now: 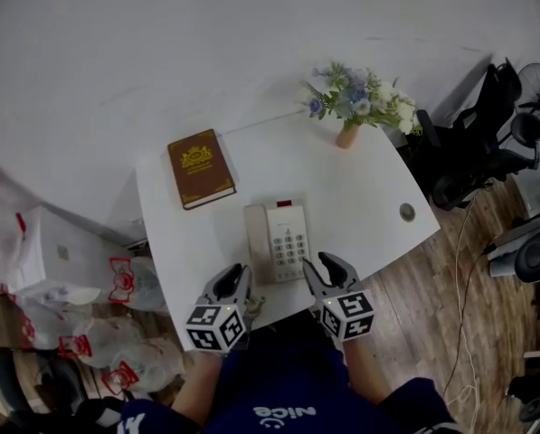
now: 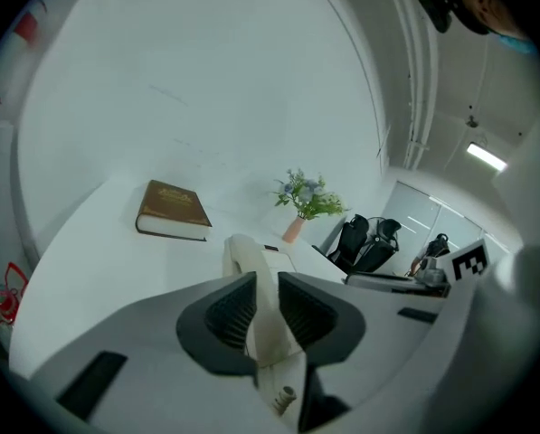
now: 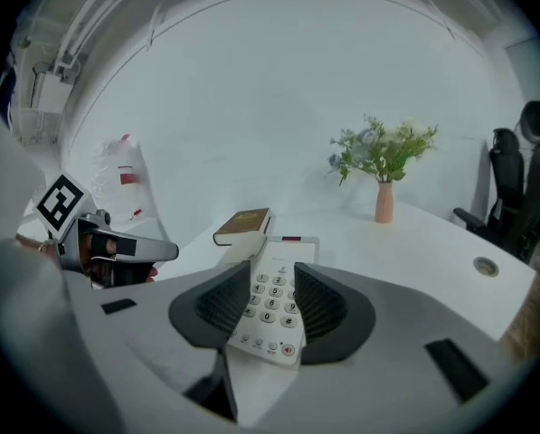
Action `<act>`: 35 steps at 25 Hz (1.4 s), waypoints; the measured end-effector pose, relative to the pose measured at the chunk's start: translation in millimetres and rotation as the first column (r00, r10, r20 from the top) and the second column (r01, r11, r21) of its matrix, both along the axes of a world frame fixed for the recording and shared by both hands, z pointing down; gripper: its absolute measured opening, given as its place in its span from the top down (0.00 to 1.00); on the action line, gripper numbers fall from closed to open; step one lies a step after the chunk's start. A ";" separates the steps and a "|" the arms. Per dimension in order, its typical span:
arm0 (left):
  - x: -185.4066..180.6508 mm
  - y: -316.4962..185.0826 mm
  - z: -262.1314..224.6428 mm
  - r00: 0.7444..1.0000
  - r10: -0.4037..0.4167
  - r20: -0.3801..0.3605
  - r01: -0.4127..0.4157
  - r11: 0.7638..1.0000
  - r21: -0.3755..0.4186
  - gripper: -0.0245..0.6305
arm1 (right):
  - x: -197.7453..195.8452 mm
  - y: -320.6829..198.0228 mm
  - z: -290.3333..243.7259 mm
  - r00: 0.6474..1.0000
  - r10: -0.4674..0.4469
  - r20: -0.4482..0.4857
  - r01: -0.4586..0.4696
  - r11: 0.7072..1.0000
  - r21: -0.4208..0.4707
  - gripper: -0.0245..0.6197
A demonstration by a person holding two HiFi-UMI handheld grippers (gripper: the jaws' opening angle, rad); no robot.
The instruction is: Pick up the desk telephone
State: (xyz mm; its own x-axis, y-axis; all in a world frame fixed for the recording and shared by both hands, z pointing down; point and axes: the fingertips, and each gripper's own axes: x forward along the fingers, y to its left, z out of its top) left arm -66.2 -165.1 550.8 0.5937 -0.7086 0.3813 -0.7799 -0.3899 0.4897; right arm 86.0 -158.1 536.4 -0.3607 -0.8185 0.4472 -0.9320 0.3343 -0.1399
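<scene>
Jaws apart; left gripper (image 1: 236, 276), right gripper (image 1: 322, 266) at telephone (image 1: 279, 240); white desk (image 1: 364, 183), wall (image 3: 251, 107).

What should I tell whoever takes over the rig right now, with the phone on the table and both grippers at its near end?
Left gripper: jaws narrowly apart at the near end of the handset, no clear grip.
Right gripper: jaws open, the keypad showing between them, not gripping.
Phone: flat on the table near its front edge, handset on it.
Done: both grippers are at the phone.
Left: close on the phone and lift it.
</scene>
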 end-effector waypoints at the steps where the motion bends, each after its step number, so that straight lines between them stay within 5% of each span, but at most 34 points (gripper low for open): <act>1: 0.4 -3.1 2.6 1.000 0.006 -0.015 -0.006 1.000 -0.023 0.81 | 0.9 -3.8 3.4 1.000 -0.013 0.025 0.013 1.000 -0.026 0.70; 3: 2.5 -9.2 9.4 0.999 0.023 -0.043 -0.026 0.997 -0.077 0.67 | 4.9 -11.7 9.4 0.997 -0.026 0.079 0.032 0.997 -0.075 0.66; 8: 6.8 -23.1 31.6 0.988 0.061 -0.140 -0.093 0.966 -0.241 0.51 | 13.3 -31.4 24.2 0.981 -0.042 0.189 0.081 0.976 -0.201 0.64; 14: 16.2 -40.4 58.2 0.947 0.105 -0.304 -0.225 0.891 -0.393 0.48 | 19.9 -52.9 44.2 0.947 -0.060 0.315 0.160 0.940 -0.301 0.64; 18: 16.8 -52.2 64.8 0.934 0.129 -0.334 -0.265 0.876 -0.404 0.47 | 25.3 -61.0 64.9 0.940 -0.076 0.333 0.209 0.899 -0.384 0.60; 27: 25.1 -73.2 74.8 0.857 0.105 -0.505 -0.354 0.832 -0.427 0.44 | 19.7 -81.5 90.8 0.884 -0.071 0.461 0.309 0.831 -0.464 0.55; 30: 26.4 -78.0 84.3 0.863 0.127 -0.489 -0.373 0.814 -0.446 0.42 | 19.5 -86.6 97.8 0.865 -0.044 0.499 0.322 0.812 -0.487 0.54; 35: 35.3 -71.7 85.6 0.831 0.193 -0.521 -0.457 0.771 -0.443 0.42 | 13.2 -84.0 108.0 0.837 -0.035 0.546 0.370 0.772 -0.518 0.54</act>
State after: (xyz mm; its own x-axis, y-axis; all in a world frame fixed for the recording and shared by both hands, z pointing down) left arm -30.9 -236.9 636.5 0.9380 -0.2005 0.2826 -0.3150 -0.1539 0.9365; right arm 99.2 -242.1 644.4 -0.7847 -0.3349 0.5216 -0.6005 0.2021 -0.7737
